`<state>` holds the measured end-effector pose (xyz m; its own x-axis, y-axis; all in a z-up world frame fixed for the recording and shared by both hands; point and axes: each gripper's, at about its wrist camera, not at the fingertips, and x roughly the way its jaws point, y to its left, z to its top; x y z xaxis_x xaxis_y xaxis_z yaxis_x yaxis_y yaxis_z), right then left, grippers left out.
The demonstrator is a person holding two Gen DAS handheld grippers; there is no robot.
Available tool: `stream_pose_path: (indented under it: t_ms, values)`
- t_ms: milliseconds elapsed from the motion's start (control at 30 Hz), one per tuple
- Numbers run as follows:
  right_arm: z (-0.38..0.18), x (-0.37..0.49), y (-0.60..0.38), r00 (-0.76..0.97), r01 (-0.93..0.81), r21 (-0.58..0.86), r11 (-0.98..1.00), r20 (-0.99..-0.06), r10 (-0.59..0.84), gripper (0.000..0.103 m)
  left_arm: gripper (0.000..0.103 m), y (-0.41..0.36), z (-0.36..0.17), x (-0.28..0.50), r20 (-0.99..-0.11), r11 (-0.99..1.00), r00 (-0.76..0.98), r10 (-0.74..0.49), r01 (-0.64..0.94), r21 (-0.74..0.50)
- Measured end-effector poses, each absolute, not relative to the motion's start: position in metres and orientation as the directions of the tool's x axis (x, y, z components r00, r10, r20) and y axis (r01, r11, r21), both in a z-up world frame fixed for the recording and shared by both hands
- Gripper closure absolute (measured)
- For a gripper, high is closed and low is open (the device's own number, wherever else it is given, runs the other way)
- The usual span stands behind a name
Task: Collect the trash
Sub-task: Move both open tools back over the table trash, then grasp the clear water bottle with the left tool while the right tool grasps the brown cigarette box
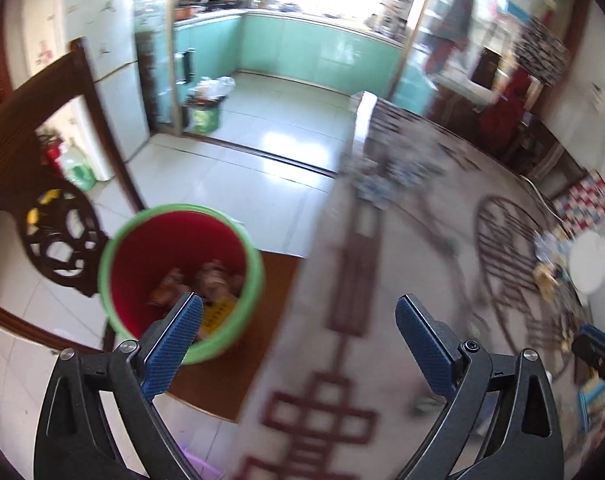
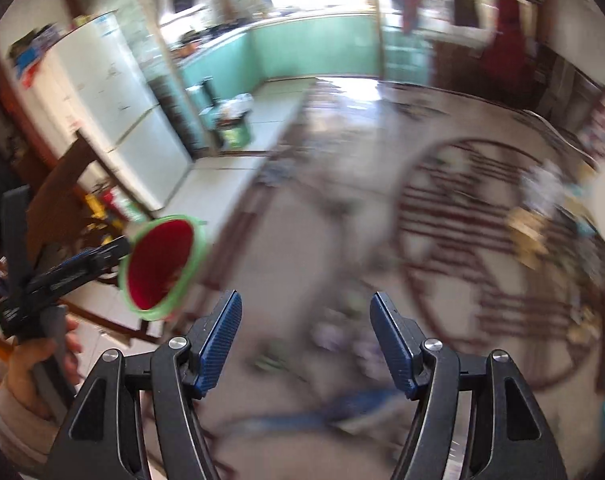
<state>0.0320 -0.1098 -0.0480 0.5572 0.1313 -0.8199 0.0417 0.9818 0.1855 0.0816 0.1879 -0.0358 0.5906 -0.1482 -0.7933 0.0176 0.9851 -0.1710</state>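
A: Left gripper (image 1: 298,312) spread wide, holding nothing; blue pads (image 1: 170,354) apart above the patterned table (image 1: 354,292).

B: And the trash bin (image 1: 180,280)?

A: At ten o'clock of that gripper, beside the table edge. Red inside, green rim, wrappers (image 1: 206,280) at the bottom.

B: Right gripper (image 2: 306,332)?

A: Also wide and bare. Bin at nine o'clock there. Blurred scraps (image 2: 542,216) toward two o'clock on the table.
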Motion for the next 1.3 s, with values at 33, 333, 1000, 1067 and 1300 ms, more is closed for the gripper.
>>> stream_pose_path:
  t_ms: [33,333,1000,1067,1300]
  values:
    - [-0.048,0.023,-0.133,0.560,0.093,0.172,0.981,-0.823,0.091,0.037,0.005,0.169,-0.036,0.077,-0.796,0.982,0.577,-0.180,0.059,-0.180]
    - [-0.074,0.006,-0.319,0.488,0.365,0.009,0.931,-0.854,-0.183,0.037,0.004,0.014,-0.037,0.013,-0.827,0.901,0.407,-0.387,0.355,-0.247]
    - [-0.163,0.064,-0.401,0.393,0.292,0.084,0.953,-0.919,-0.040,0.083,0.004,-0.118,-0.091,-0.057,-0.916,0.876,0.232,-0.327,0.438,-0.202]
    - [-0.160,0.059,-0.402,0.408,0.298,0.135,0.945,-0.913,0.002,0.083,0.004,-0.121,-0.098,-0.058,-0.923,0.877,0.220,-0.314,0.440,-0.193]
    - [-0.136,0.043,-0.393,0.459,0.299,0.172,0.939,-0.888,0.017,0.083,0.015,-0.124,-0.109,-0.055,-0.935,0.876,0.206,-0.287,0.451,-0.170]
